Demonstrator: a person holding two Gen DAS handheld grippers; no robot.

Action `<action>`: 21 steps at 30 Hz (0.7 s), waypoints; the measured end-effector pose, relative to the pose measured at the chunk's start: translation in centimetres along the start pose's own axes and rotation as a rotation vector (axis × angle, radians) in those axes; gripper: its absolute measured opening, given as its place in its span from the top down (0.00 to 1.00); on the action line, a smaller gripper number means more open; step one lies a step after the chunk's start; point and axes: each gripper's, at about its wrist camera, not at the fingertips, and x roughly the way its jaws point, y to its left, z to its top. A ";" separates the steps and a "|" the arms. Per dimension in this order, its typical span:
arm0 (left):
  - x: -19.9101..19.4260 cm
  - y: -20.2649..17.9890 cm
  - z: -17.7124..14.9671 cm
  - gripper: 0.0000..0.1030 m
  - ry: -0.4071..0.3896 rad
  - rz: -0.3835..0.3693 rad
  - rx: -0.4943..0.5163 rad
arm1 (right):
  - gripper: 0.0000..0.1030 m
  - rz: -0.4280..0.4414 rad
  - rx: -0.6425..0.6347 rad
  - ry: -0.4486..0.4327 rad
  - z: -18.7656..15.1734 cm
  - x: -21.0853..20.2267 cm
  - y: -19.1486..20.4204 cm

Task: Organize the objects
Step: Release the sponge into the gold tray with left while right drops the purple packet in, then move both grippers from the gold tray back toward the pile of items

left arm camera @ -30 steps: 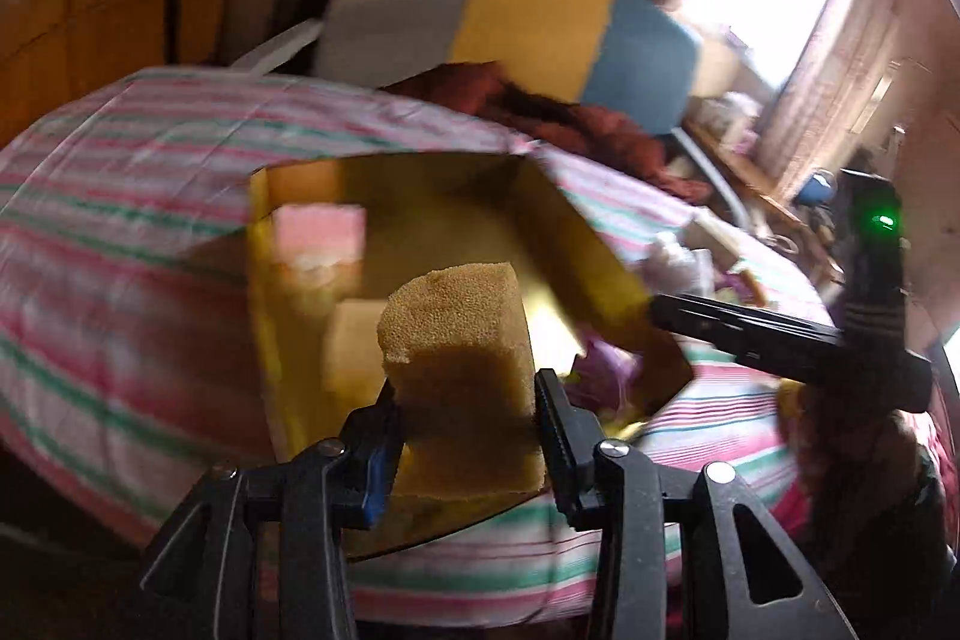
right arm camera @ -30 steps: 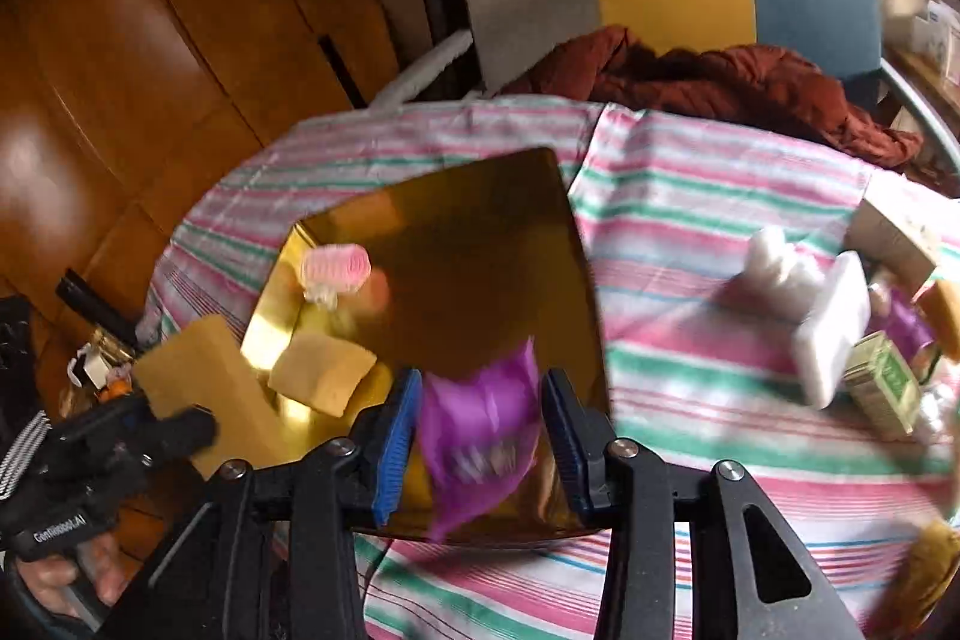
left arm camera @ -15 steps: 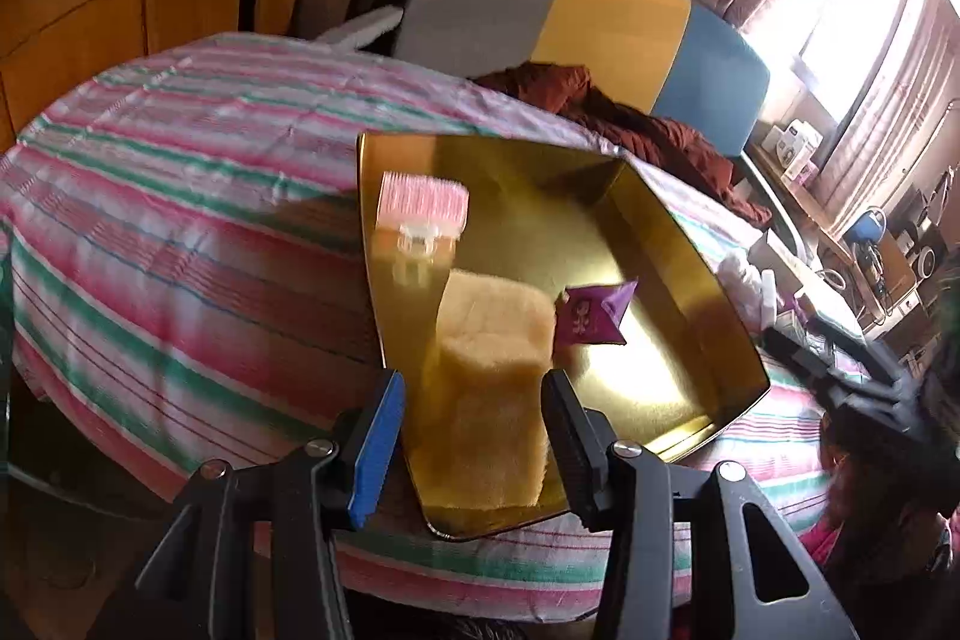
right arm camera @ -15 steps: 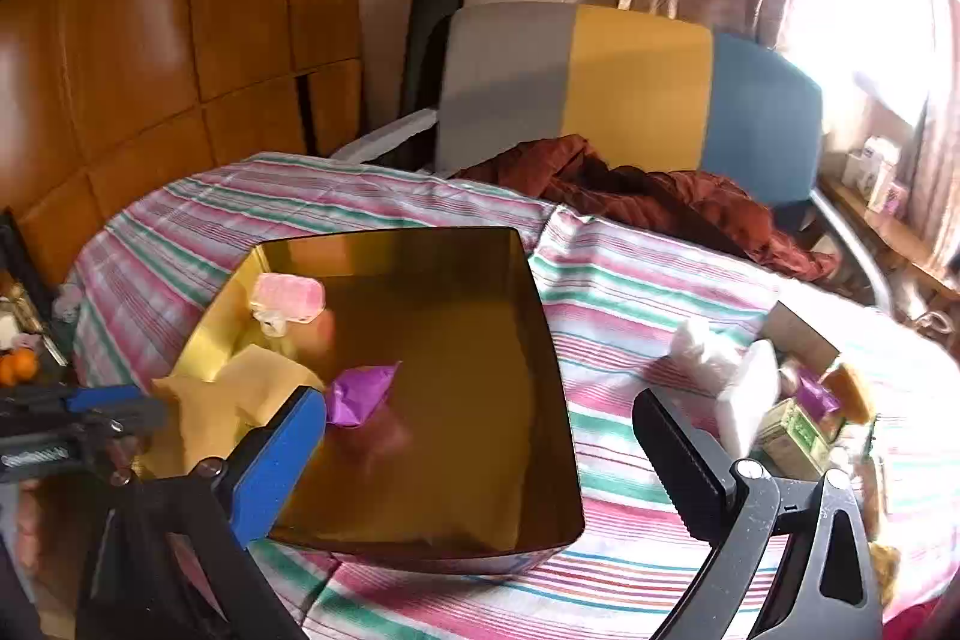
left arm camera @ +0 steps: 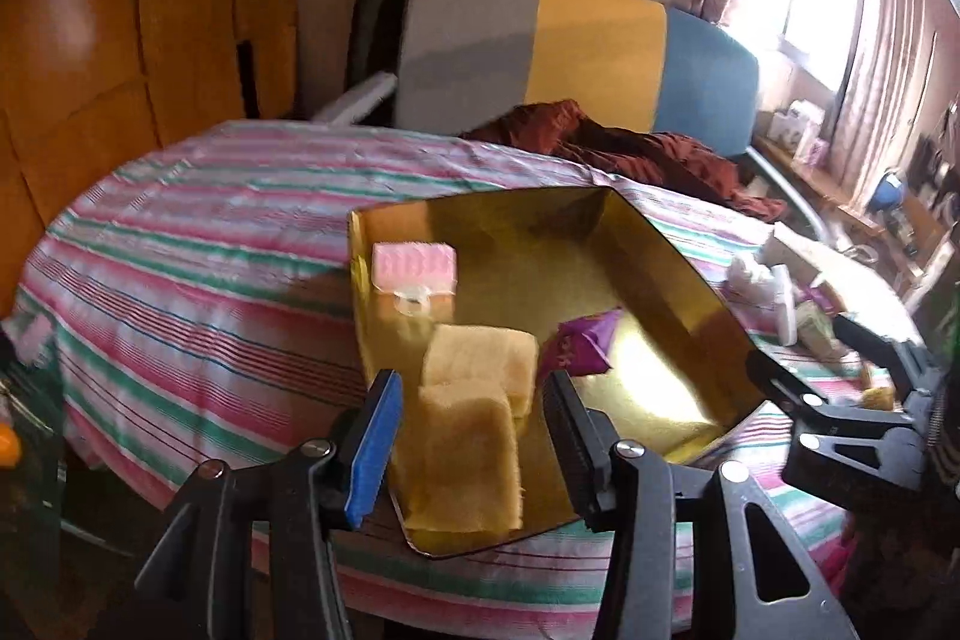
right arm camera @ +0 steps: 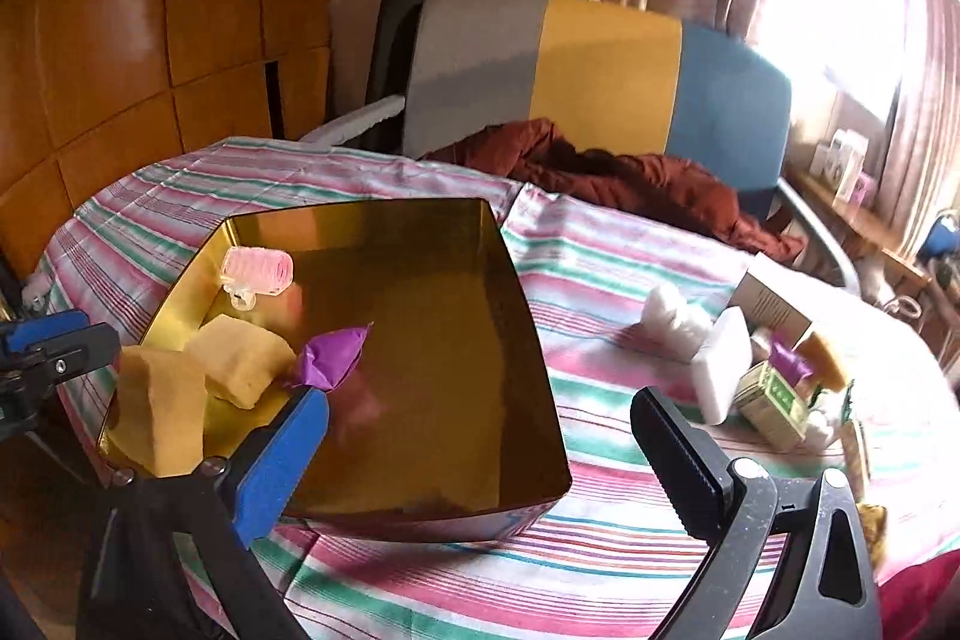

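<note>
A gold tray [left arm camera: 678, 256] sits on the striped table. In it lie a pink hair roller [left arm camera: 414, 268], a purple wrapper [left arm camera: 582, 346] and two yellow sponges. The nearer sponge [left arm camera: 468, 460] leans in the tray's near corner, against the other sponge [left arm camera: 480, 358]. My left gripper [left arm camera: 471, 400] straddles the nearer sponge with its jaws opening, and the pads stand clear of its sides. My right gripper [right arm camera: 480, 403] hovers wide open and empty at the tray's [right arm camera: 504, 244] near side. The wrapper [right arm camera: 333, 355] lies just past its blue pad.
On the table's [right arm camera: 600, 268] right side lies a pile: a white block [right arm camera: 726, 364], white wadding [right arm camera: 672, 316], a green box [right arm camera: 774, 400] and a cardboard box [right arm camera: 774, 304]. Behind stand a grey, yellow and blue chair [right arm camera: 600, 64] and a rust-red cloth [right arm camera: 600, 172].
The left gripper let go of the yellow sponge, which now rests in the tray. The right gripper dropped the purple wrapper into the tray, opened wide and drew back.
</note>
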 end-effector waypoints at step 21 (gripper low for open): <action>-0.8 -3.4 -0.7 0.52 -0.014 0.006 0.107 | 0.01 0.005 0.042 -0.032 -0.7 -2.3 -0.9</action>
